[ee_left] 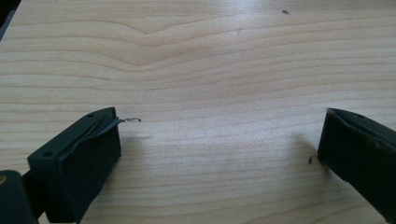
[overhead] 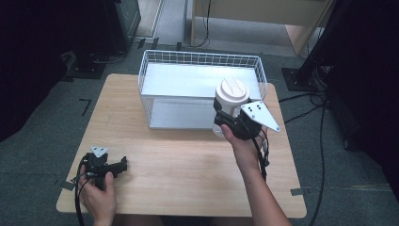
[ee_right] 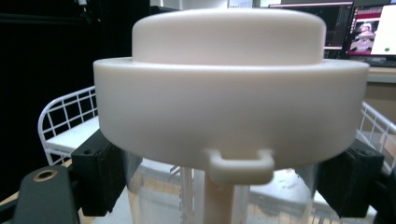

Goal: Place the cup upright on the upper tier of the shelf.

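Note:
A clear bottle with a wide cream lid (overhead: 231, 94) is held upright in the air at the front right corner of the white wire basket (overhead: 151, 61). My right gripper (overhead: 225, 117) is shut on the bottle's clear body just under the lid (ee_right: 229, 88), one black jaw at each side. My left gripper (overhead: 123, 165) rests low over the wooden table (overhead: 188, 165) near its front left corner. It is open, and its two black jaws (ee_left: 219, 144) stand wide apart over bare wood with nothing between them.
The basket stands at the back middle of the table with a flat grey floor (overhead: 197, 80). Black stands and cables sit on the carpet left and right of the table. Monitors (ee_right: 369, 32) glow beyond the basket.

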